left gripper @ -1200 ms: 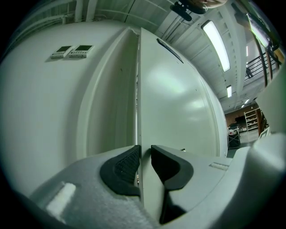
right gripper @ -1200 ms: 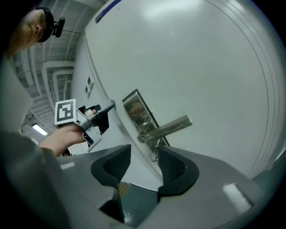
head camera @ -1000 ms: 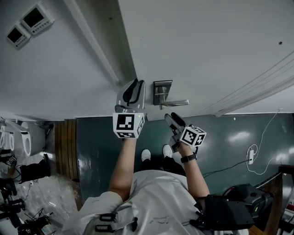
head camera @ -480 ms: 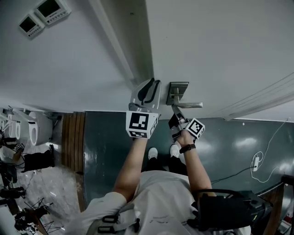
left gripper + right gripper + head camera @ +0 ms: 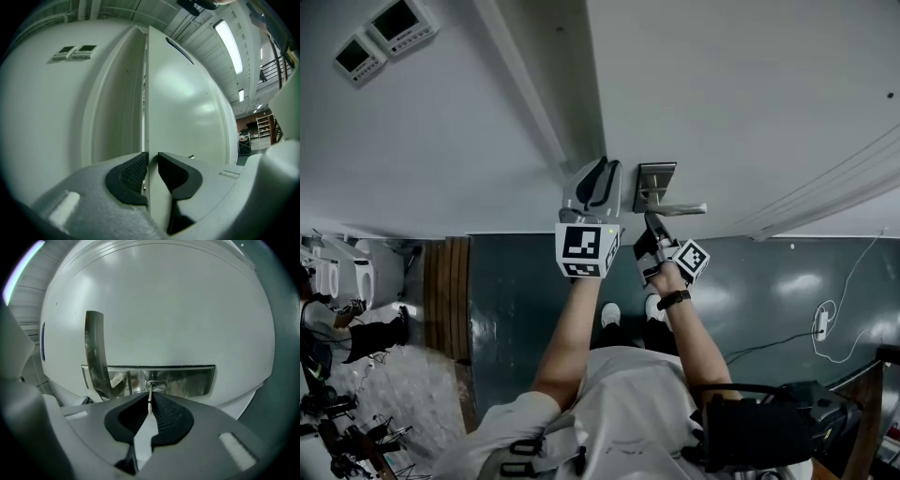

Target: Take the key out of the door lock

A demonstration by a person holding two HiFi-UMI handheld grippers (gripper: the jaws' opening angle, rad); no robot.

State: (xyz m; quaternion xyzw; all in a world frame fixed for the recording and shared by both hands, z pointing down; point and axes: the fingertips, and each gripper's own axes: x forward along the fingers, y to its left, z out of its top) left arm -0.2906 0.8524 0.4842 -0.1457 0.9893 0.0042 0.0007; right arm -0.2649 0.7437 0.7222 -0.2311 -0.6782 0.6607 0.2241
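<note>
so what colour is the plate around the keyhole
Shiny silver metal, mirror-like. The lock plate shows best in the right gripper view.

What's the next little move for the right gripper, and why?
Probably pull straight back, away from the lock plate. The right gripper has just been closing its jaws and now pinches the key, which sits in the lock. The left gripper clamps the door edge, steadying it.

This looks like a test lab set up inside a big industrial hall: a high ribbed ceiling point(image 5: 201, 35) with long strip lights point(image 5: 229, 44), a railed upper walkway point(image 5: 276, 70) and storage shelving point(image 5: 263, 125) far off. A white cable point(image 5: 821, 323) trails over the dark green floor point(image 5: 534, 281), stands and gear point(image 5: 337, 412) crowd its left edge, and the white partition wall point(image 5: 441, 141) carries two control panels point(image 5: 398, 21)
</note>
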